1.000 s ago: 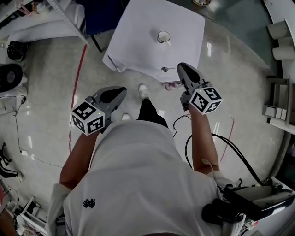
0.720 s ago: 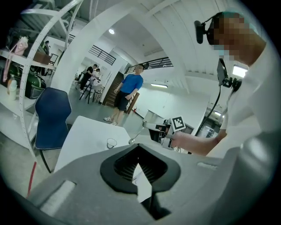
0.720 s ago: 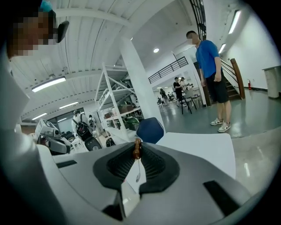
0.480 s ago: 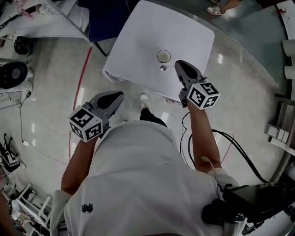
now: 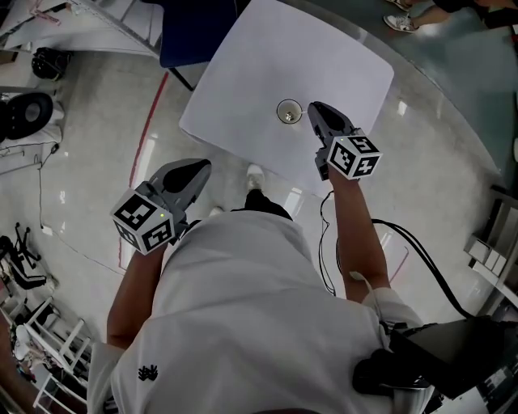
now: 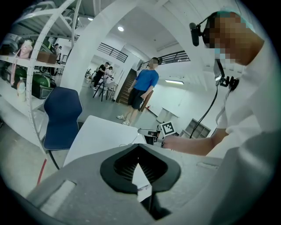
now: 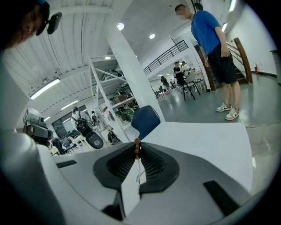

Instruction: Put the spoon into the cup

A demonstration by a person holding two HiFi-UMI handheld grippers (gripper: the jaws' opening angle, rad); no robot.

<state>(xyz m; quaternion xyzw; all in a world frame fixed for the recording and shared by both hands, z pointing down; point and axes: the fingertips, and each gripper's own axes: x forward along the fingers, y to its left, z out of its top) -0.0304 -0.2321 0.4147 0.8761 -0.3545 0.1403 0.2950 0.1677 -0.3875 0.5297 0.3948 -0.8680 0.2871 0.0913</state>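
A small white cup (image 5: 288,111) stands on the white table (image 5: 243,73). My right gripper (image 5: 312,109) is just right of the cup, shut on the spoon's handle. The handle's brown knobbed end (image 7: 137,147) sticks up between the right gripper's (image 7: 137,152) fingertips. The spoon's (image 5: 295,114) bowl end reaches to the cup's mouth; how deep it sits I cannot tell. The right gripper view does not show the cup. My left gripper (image 5: 198,166) hangs off the table's near-left edge over the floor, shut on nothing; its own view shows its tips (image 6: 137,161) meeting.
A blue chair (image 5: 194,28) stands at the table's far left corner. A person in a blue shirt (image 6: 147,85) stands beyond the table. Metal shelving (image 5: 105,24) lines the left. A red line (image 5: 150,133) and black cables (image 5: 421,259) run over the glossy floor.
The right gripper has carried the spoon from the table's near edge up to the cup. The left gripper has come forward toward the table's near-left edge.
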